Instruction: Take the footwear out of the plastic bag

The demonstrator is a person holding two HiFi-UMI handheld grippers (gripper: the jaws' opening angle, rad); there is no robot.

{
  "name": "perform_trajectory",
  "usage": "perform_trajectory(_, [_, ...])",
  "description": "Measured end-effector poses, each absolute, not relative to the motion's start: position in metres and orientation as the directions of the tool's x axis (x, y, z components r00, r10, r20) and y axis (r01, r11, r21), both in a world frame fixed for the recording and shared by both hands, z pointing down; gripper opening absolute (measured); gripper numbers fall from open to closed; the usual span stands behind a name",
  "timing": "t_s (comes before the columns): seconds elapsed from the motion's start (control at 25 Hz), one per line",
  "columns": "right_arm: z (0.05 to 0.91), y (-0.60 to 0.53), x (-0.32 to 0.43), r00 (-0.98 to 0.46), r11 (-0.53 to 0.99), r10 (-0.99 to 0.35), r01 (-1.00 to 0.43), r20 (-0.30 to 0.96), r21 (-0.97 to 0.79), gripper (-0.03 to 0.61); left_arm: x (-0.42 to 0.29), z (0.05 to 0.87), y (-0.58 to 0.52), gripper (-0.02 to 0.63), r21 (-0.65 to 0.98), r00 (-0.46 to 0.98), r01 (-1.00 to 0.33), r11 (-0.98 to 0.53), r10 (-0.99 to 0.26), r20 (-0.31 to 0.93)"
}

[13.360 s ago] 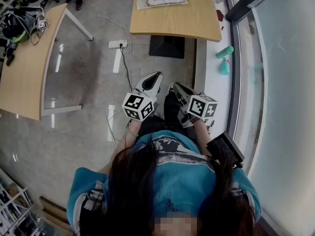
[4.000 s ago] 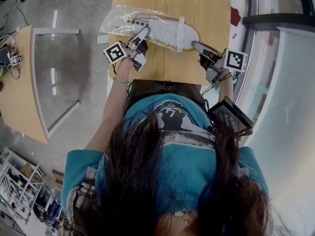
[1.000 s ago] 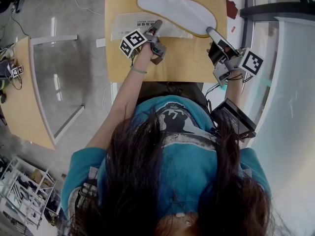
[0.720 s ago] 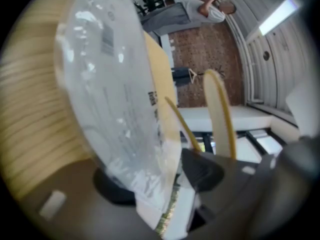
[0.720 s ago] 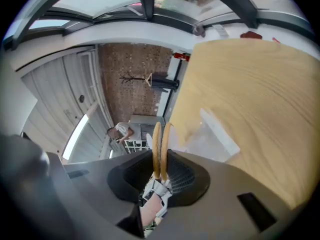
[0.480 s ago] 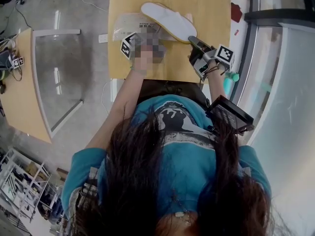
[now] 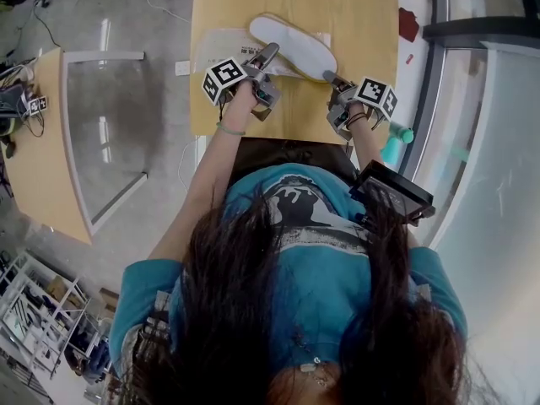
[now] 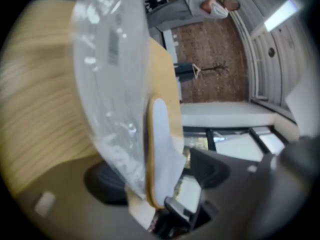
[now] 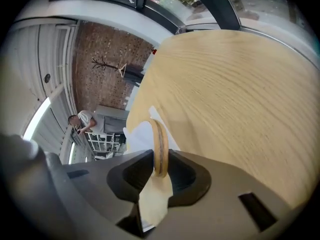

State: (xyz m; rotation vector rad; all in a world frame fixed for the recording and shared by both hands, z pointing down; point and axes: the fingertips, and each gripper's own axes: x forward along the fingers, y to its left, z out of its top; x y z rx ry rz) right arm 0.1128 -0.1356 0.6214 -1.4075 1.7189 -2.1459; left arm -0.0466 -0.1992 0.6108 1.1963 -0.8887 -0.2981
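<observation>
Wood table (image 7: 354, 7) beside window | slipper (image 7: 291, 45) looks out of bag, lying across its right end | right gripper (image 7: 329, 78) narrow, clamped on slipper rim, probably setting it down | bag (image 7: 221, 45) flat on table | left gripper (image 7: 270, 51) jaws have just been opening, now wide, bag edge loose between them, likely letting go

White tan-edged slipper (image 7: 294, 47), clear plastic bag (image 7: 215, 45), pale wood-grain table (image 7: 354, 7)
</observation>
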Motion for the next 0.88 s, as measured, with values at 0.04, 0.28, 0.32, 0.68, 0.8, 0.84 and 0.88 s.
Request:
perform_trajectory(0.04, [0.623,-0.135,0.112,-0.572,-0.381,-0.546,-0.480,0.611,-0.790,0.084,-0.049,0.607,-0.192,0.362,0.891,0.652,-0.260,0.371,-0.613,0.446])
perform_trajectory(0.28, [0.622,-0.137,0.113,-0.542,-0.348,-0.579,-0.511,0.609,-0.786,0.086,-0.054,0.582,-0.157,0.362,0.917,0.721,-0.248,0.313,-0.572,0.390])
perform_trajectory(0.32, [0.619,-0.138,0.113,-0.546,-0.325,-0.588,-0.516,0.597,-0.792,0.086,-0.053,0.580,-0.153,0.362,0.921,0.728,-0.256,0.293,-0.569,0.383])
perform_trajectory(0.68, [0.602,-0.145,0.139,-0.365,-0.223,-0.596,-0.780,0.716,-0.584,0.222,-0.049,0.564,-0.145,0.362,0.922,0.771,-0.374,0.103,-0.518,0.371])
perform_trajectory(0.8, [0.586,-0.148,0.146,-0.357,-0.217,-0.643,-0.764,0.678,-0.608,0.222,-0.055,0.563,-0.147,0.359,0.901,0.768,-0.434,0.028,-0.512,0.386])
perform_trajectory(0.84, [0.578,-0.148,0.143,-0.377,-0.202,-0.660,-0.744,0.650,-0.637,0.222,-0.057,0.563,-0.148,0.359,0.895,0.769,-0.445,0.010,-0.509,0.388])
perform_trajectory(0.88, [0.571,-0.149,0.139,-0.404,-0.179,-0.676,-0.721,0.616,-0.669,0.222,-0.059,0.563,-0.148,0.356,0.893,0.772,-0.451,-0.003,-0.504,0.388])
